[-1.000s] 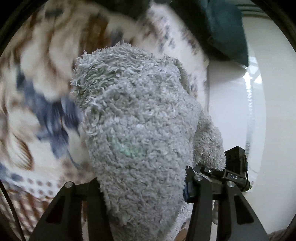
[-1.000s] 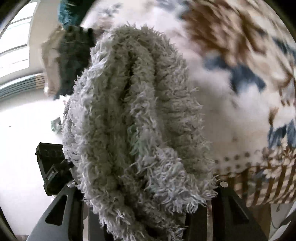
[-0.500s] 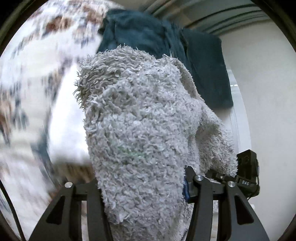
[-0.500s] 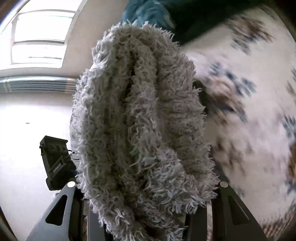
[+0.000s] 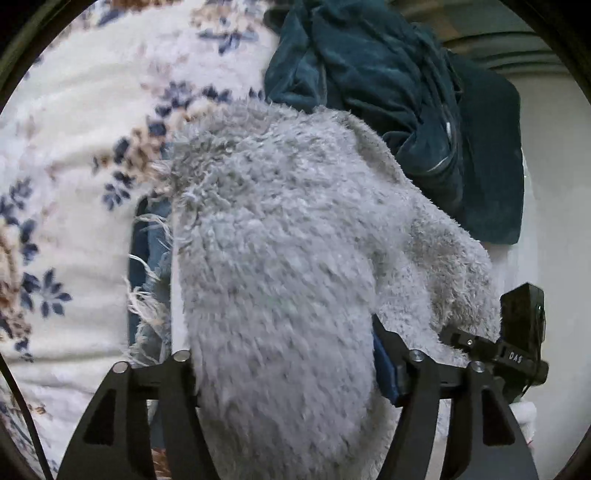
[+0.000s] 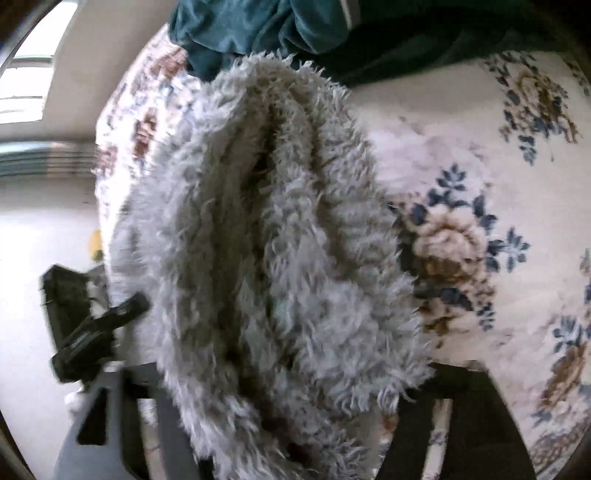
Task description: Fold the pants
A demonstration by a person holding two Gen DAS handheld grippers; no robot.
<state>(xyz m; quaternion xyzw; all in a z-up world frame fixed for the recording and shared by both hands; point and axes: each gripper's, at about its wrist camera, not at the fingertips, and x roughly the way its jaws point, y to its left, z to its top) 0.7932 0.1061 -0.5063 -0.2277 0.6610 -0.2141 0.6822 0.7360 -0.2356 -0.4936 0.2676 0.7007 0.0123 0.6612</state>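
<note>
While a floral blanket (image 5: 74, 229) in white, navy and brown fills most of the background of both wrist views, the grey fleece pants (image 5: 280, 280) take up the middle of each picture. A heap of dark teal clothes (image 5: 399, 92) lies at the far end of that blanket, just past the top of the grey bundle, and in the right wrist view the same teal pile (image 6: 258, 26) sits along the upper edge. Pale floor shows at the right of the left view and the left of the right view, with bright window light in the far left corner of the right view.

The pants are bunched into a thick shaggy roll that hangs between the fingers of both tools. In the left wrist view a frayed blue denim edge (image 5: 147, 266) peeks out at the left of the roll, against the blanket.

The left gripper (image 5: 284, 373) has just been opening; the fleece sits between its jaws and fills the gap between them, so whether the pads press on it cannot be told. The right gripper (image 6: 284, 402) has likewise just been opening wide, its dark fingers spread to either side of the pants (image 6: 266, 258), which lie between them; that view is blurred.
</note>
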